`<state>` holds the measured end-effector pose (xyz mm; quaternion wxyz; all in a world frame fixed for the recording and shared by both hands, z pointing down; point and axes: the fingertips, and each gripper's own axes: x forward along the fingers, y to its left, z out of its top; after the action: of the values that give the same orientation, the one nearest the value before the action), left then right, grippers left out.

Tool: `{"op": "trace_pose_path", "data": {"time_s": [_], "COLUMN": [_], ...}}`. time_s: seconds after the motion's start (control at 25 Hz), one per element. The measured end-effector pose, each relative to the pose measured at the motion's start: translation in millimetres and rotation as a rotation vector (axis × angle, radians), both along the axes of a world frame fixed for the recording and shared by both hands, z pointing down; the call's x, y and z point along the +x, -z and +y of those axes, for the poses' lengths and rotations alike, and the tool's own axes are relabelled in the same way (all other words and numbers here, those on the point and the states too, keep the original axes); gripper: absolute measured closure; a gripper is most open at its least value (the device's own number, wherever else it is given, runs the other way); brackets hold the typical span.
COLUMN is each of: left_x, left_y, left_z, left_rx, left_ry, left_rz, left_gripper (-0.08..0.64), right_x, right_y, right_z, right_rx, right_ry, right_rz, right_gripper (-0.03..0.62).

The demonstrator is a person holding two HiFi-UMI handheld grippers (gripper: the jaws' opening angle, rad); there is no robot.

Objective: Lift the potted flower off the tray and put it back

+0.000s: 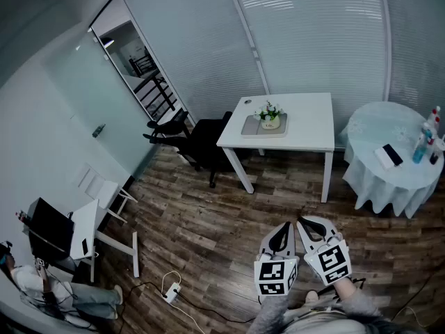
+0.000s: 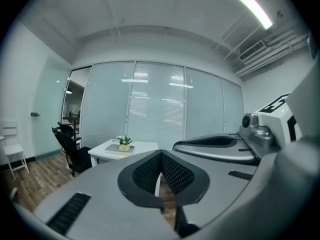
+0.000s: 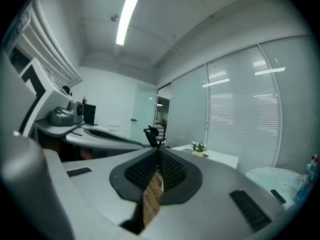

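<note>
- Fingers (image 2: 145, 173) of the left gripper (image 1: 284, 229) are pressed together with nothing between them. The right gripper (image 1: 307, 227) is closed and empty too, with only floor showing through its slit.
- Both grippers are held side by side, low over the wooden floor (image 1: 208, 228) and pointing roughly level toward the far end of the room.
- The potted flower (image 1: 270, 114) stands on the tray (image 1: 250, 126). The tray lies on the white tabletop (image 1: 306, 124) by the blinds, well apart from both grippers.
- By my reading the task has not really begun. The pot is still on its tray, so the step in hand is the approach.
- The next move calls for crossing the open floor to the tabletop, keeping clear of the black chair (image 1: 201, 141) on its left and the cloth-covered round table (image 1: 389, 158) on its right.
- One set of fingers must then open wide enough for the pot and close on its body rather than the stems. The lift should go straight up so the tray probably stays put.
</note>
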<state>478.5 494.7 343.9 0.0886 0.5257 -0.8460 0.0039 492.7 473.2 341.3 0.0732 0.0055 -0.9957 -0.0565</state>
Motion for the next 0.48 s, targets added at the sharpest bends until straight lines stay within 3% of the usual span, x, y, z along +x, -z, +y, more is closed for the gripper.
{"op": "trace_pose_path", "data": {"time_s": [0.48], "left_x": [10.6], "left_y": [-3.5], "left_z": [-6.8], "left_rx": [-0.001], "left_ry": [0.043], "left_rz": [0.015], "left_gripper": [0.549], "right_x": [14.3], "right_y": [-4.5], "right_z": [-16.0], "right_rx": [-0.007], "right_ry": [0.013], "right_rz": [-0.011], "right_gripper": [0.569]}}
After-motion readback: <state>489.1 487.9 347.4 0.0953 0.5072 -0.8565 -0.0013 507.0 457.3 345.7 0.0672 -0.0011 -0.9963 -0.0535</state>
